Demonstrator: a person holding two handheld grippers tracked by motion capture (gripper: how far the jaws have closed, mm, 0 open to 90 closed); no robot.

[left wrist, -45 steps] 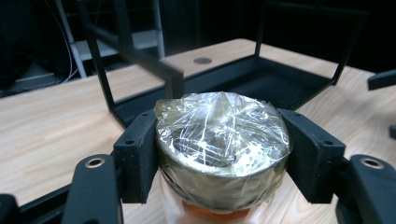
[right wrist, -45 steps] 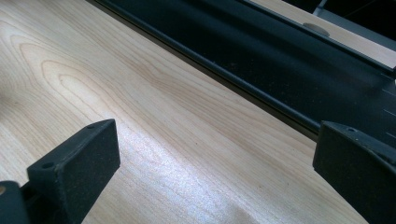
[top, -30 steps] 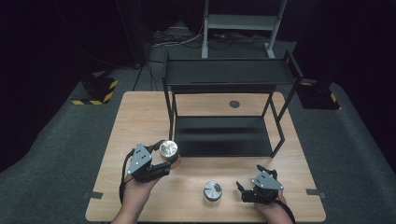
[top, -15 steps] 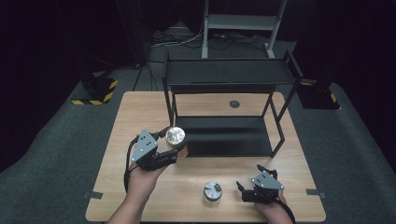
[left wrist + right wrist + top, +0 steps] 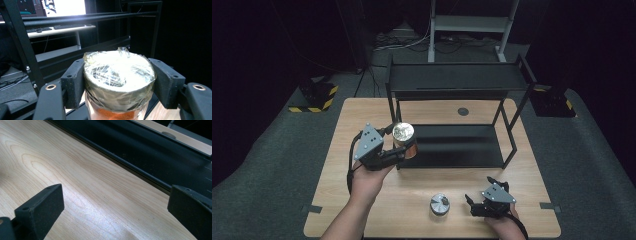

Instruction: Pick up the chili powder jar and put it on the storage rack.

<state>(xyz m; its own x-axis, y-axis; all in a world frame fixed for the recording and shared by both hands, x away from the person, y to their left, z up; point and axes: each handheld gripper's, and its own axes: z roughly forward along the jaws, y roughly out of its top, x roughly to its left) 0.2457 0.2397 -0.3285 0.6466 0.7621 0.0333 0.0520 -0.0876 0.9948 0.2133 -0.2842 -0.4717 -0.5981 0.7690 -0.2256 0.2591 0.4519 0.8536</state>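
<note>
- Left gripper (image 5: pixel 398 144): clamping the foil-capped jar (image 5: pixel 117 82) around its lid, jar standing upright, long axis vertical.
- Right gripper (image 5: pixel 115 207): gaping wide over bare table (image 5: pixel 75 182), holding nothing.

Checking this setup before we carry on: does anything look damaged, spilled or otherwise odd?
One oddity: the jar clamped in the left gripper has crinkled clear film wrapped over its lid, bunched into a peak at the back. Nothing looks spilled. The second jar stands upright on the table, and the right gripper is open and empty.
</note>
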